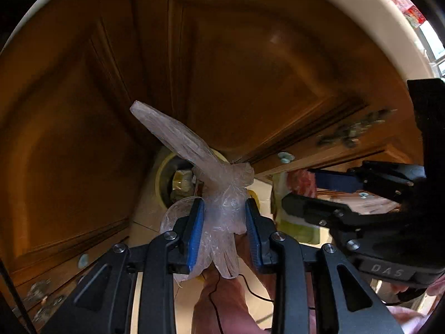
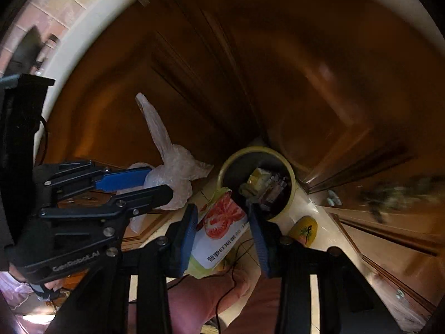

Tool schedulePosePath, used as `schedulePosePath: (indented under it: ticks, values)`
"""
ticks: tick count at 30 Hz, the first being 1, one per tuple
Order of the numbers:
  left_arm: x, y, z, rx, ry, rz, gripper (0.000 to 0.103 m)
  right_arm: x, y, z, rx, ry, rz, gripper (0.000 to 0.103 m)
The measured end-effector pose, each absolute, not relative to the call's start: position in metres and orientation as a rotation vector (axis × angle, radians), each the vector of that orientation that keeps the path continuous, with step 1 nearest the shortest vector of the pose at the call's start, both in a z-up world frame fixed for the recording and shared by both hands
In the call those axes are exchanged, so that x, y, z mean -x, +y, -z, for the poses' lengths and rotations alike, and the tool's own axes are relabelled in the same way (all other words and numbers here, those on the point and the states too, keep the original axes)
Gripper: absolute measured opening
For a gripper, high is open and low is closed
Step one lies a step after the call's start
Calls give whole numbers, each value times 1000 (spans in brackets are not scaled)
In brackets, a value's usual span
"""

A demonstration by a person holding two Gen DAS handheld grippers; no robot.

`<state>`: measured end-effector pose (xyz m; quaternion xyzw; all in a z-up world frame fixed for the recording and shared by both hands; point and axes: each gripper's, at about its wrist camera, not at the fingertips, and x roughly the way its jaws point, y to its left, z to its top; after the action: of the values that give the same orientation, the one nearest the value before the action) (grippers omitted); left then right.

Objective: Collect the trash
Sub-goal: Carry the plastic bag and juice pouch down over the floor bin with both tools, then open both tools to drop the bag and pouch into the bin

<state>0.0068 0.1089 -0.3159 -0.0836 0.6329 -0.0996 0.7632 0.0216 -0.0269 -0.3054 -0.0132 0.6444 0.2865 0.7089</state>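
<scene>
My left gripper [image 1: 224,206] is shut on a crumpled clear plastic glove [image 1: 222,192], one finger of which sticks up and to the left. The same glove [image 2: 173,172] shows at the left of the right wrist view, held by that gripper [image 2: 155,183]. My right gripper [image 2: 222,214] is shut on a white and green food wrapper with a tomato picture [image 2: 219,231]; it appears at the right of the left wrist view as the wrapper [image 1: 300,181]. Both hang just above a yellow-rimmed trash bin [image 2: 257,181] on the floor, with packaging inside. The bin [image 1: 172,178] sits partly behind the glove.
Brown wooden cabinet doors [image 1: 236,69] rise close behind the bin, under a pale countertop edge [image 2: 91,25]. A yellow object [image 2: 304,229] lies on the light tiled floor beside the bin. A person's pink-clad legs [image 2: 222,300] stand below the grippers.
</scene>
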Motion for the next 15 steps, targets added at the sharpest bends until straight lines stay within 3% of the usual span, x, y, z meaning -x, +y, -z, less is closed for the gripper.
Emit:
schedulePosePath:
  ticks: [5,8,9,10,11,12,15]
  values:
    - [-12,119,377,190,1390,193,30,-29,-18,370,45,1452,-609,46]
    - [-16,124,413,176,1405,166,40,-36,-13,406,50,1473,-607,47]
    - [-18,123,423,158,1407,157,53,-38,-13,418,55,1478,-603,47]
    - [-23,122,431,149,1410,152,73,-41,-11,429,66,1483,-589,47]
    - [-24,124,444,146,1421,149,83,-43,-9,439,75,1490,-575,47]
    - [-25,125,453,149,1428,151,89,-46,-10,452,76,1503,-565,47]
    - [-25,132,479,155,1448,135,89,-47,-11,474,69,1518,-541,47]
